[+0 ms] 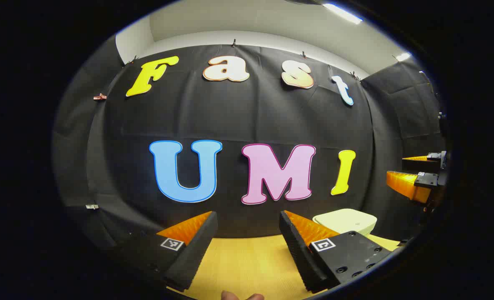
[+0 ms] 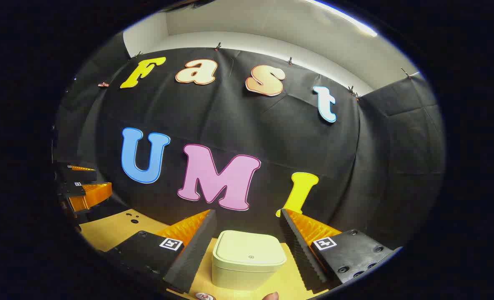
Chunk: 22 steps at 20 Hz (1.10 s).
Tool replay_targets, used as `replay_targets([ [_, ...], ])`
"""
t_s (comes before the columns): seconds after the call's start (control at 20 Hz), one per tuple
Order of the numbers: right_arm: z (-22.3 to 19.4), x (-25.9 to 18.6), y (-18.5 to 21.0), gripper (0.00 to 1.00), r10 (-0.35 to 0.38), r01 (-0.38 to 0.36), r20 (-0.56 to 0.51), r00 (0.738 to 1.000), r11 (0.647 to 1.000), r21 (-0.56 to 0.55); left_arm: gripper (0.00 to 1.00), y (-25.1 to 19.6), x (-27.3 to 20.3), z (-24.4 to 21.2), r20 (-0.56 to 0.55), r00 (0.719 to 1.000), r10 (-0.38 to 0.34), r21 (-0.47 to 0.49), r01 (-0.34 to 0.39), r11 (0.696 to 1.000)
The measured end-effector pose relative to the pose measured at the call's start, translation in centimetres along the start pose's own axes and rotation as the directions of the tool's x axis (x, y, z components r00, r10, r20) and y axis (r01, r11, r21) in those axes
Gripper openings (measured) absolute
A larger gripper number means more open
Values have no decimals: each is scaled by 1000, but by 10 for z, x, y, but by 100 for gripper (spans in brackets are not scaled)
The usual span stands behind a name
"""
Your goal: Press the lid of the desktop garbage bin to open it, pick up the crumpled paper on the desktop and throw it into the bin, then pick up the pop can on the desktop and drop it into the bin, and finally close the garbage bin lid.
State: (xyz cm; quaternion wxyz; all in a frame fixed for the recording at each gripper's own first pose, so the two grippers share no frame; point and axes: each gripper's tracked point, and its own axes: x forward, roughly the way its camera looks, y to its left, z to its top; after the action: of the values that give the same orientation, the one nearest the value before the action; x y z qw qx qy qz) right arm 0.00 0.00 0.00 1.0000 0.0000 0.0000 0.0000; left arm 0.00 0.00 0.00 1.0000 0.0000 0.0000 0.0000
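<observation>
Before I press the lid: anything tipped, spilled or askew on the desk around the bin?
Nothing stands out. The garbage bin sits upright on the desk with its lid closed and level, framed between the open right tongs. The left tongs are open over bare desk. A can top peeks at the bottom edge; its pose is unclear.

Black cloth wall [image 1: 238, 121] clipped along its top edge; white wall above, ceiling strip light [image 1: 342, 13]; light wooden table [image 1: 247, 262]
</observation>
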Motion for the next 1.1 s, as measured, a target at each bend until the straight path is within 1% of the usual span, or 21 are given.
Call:
replay_targets([
  [0.15,-1,1,2,97,4,-4,-5,1000,1000,11,95,0,2,-3,-7,1000,-1,-1,1,1000],
  [0.2,-1,2,2,96,4,-4,-4,1000,1000,13,95,1,3,-2,-10,1000,1,1,-1,1000],
  [0.4,-2,5,-1,97,-7,7,2,1000,1000,-5,95,0,4,-2,-6,1000,-1,5,1,1000],
  [0.75,-5,6,3,97,2,-2,0,1000,1000,-3,95,-3,4,-6,-16,1000,-9,-2,9,1000],
  [0.8,-6,5,3,96,2,-2,-3,1000,1000,-4,95,-2,4,-6,-18,1000,-8,-1,8,1000],
  [0.95,-8,4,4,97,5,-5,-8,1000,1000,-3,95,-2,5,-8,-19,1000,-6,0,6,1000],
  [1.1,-7,3,4,96,12,-12,-8,1000,1000,5,95,-2,4,-8,-21,1000,-5,-3,5,1000],
])
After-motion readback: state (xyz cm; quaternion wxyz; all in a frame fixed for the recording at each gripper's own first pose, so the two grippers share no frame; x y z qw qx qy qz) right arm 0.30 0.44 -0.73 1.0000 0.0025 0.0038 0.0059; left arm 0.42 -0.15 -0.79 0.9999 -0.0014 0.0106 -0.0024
